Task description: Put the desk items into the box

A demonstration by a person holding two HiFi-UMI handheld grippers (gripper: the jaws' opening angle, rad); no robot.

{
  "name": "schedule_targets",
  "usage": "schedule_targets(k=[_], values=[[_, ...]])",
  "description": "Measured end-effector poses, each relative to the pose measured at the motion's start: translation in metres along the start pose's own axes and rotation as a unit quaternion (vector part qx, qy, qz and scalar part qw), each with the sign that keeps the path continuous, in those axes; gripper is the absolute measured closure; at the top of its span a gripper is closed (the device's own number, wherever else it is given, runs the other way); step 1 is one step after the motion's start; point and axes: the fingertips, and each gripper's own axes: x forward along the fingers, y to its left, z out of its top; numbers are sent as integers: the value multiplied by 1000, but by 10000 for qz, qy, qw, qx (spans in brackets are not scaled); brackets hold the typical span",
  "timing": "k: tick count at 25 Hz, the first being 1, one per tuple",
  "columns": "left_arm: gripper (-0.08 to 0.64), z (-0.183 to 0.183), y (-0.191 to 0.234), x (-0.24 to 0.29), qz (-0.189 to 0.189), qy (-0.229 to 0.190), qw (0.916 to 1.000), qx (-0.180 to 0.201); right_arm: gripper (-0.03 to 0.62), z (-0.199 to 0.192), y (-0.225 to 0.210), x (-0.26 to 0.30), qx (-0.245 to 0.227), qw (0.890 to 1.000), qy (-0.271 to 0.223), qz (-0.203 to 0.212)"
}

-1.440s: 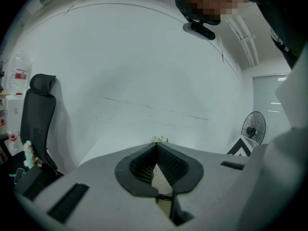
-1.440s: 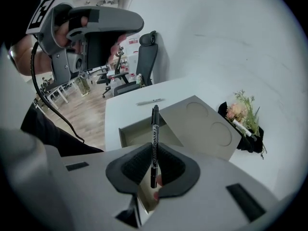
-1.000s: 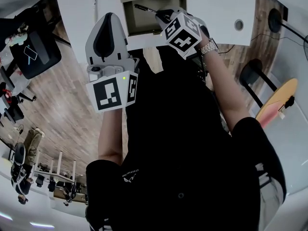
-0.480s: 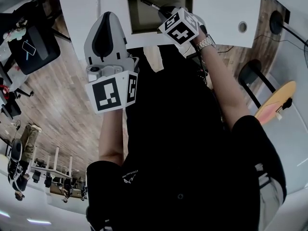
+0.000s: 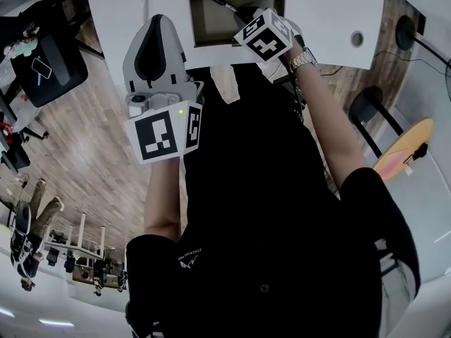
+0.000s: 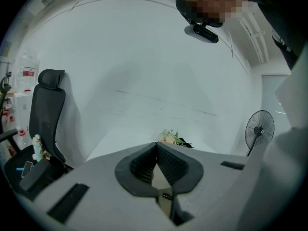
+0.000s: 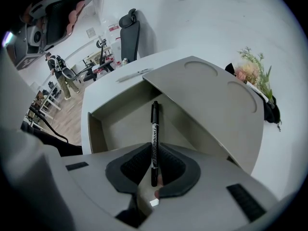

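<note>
A black marker (image 7: 154,137) stands between the pads of my right gripper (image 7: 154,150), its cap end pointing down into the open grey box (image 7: 120,124). The jaws are shut on it and have just been easing open a little, with the marker still between them. In the head view the right gripper (image 5: 241,13) hangs over the box (image 5: 204,27) at the desk's near edge, and the marker (image 5: 223,3) sticks out to the left. My left gripper (image 5: 156,27) is held up apart from the box, near my chest. Its jaws (image 6: 155,148) are shut with nothing between them.
The box's raised lid (image 7: 211,105) stands at the right of the opening. A pen (image 7: 136,73) lies on the white desk (image 5: 324,13) beyond the box. Flowers (image 7: 252,73) sit at the desk's far right; an office chair (image 7: 129,32) stands behind.
My right gripper has sunk a little toward the box with the marker in it. The left gripper has stayed where it was.
</note>
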Motion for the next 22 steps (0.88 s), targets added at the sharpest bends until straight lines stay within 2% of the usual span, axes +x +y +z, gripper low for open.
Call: schedule_targets(k=[8,14,22], values=[[552,2,-1,0,-26,-28,10000,57,508,1,3,2,-22,10000,46,45],[552,11,-8,-6,-68,-118,9998,119,505,4,-1,-15,76,9999,-92,-20],[552,27,-26,-13,-233,-288,9990,249,568,10,-11,-45,442,9979,-456,-152]])
